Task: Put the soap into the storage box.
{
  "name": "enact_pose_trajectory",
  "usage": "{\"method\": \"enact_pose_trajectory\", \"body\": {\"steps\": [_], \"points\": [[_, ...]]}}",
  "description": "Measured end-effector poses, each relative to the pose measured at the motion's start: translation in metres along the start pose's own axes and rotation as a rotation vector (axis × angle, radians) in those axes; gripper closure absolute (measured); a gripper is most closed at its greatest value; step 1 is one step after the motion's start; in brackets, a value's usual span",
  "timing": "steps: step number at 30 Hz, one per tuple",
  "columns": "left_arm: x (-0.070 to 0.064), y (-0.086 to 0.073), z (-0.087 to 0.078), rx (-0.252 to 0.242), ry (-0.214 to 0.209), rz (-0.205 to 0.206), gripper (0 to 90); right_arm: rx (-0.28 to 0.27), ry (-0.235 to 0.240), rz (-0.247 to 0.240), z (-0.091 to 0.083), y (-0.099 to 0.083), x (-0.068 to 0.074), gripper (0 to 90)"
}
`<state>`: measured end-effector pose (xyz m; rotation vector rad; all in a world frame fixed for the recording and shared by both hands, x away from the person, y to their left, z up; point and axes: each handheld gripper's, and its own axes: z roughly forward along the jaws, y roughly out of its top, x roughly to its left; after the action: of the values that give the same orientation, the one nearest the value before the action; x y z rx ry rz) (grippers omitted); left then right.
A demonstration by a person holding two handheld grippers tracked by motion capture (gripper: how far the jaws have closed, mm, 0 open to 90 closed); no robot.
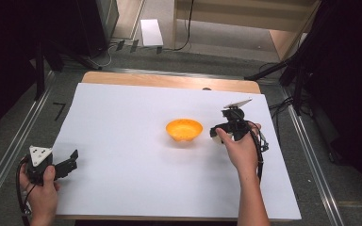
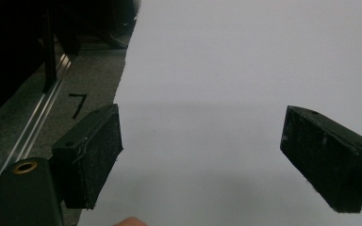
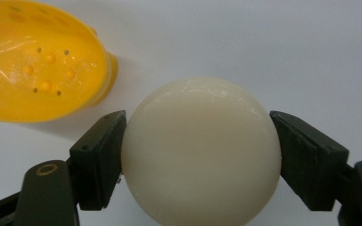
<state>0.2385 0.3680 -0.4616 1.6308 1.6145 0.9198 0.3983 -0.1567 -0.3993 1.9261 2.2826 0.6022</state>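
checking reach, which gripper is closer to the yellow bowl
Right. The right gripper holds a white ball beside the yellow bowl; the left gripper sits far off.

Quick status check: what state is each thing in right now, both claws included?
White ball: clamped between the right claw's jaws, beside the bowl.
Orange bowl: upright on the white sheet, empty.
Right claw: shut on the ball.
Left claw: open, holding nothing, over the sheet's left edge.

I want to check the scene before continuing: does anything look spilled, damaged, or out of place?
Nothing stands out. The orange bowl sits upright on the white sheet, empty and with no visible cracks. The right gripper holds the white ball evenly between both jaws, beside the bowl. The left gripper is open over bare sheet.
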Motion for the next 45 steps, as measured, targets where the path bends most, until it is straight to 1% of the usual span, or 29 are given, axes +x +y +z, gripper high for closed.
{"method": "enact_pose_trajectory", "body": {"steps": [8,12,19,26,28,29,45], "points": [[0.0,0.0,0.0,0.002,-0.003,0.001,14.2,0.004,0.009,-0.016,-0.002,0.007,0.01,22.9],[0.0,0.0,0.0,0.002,-0.007,0.005,14.2,0.005,0.01,-0.031,-0.002,0.009,0.016,22.9],[0.0,0.0,0.0,0.003,-0.009,0.007,14.2,0.009,0.022,-0.039,0.001,0.015,0.026,22.9],[0.0,0.0,0.001,0.004,-0.009,0.006,14.2,0.015,0.032,-0.058,0.003,0.019,0.036,22.9],[0.0,0.0,0.001,0.004,-0.01,0.007,14.2,0.015,0.033,-0.059,0.003,0.02,0.038,22.9],[0.0,0.0,0.001,0.005,-0.01,0.007,14.2,0.018,0.036,-0.065,0.004,0.021,0.042,22.9],[0.0,0.0,0.001,0.006,-0.014,0.008,14.3,0.019,0.04,-0.101,0.005,0.03,0.063,22.9]]}}
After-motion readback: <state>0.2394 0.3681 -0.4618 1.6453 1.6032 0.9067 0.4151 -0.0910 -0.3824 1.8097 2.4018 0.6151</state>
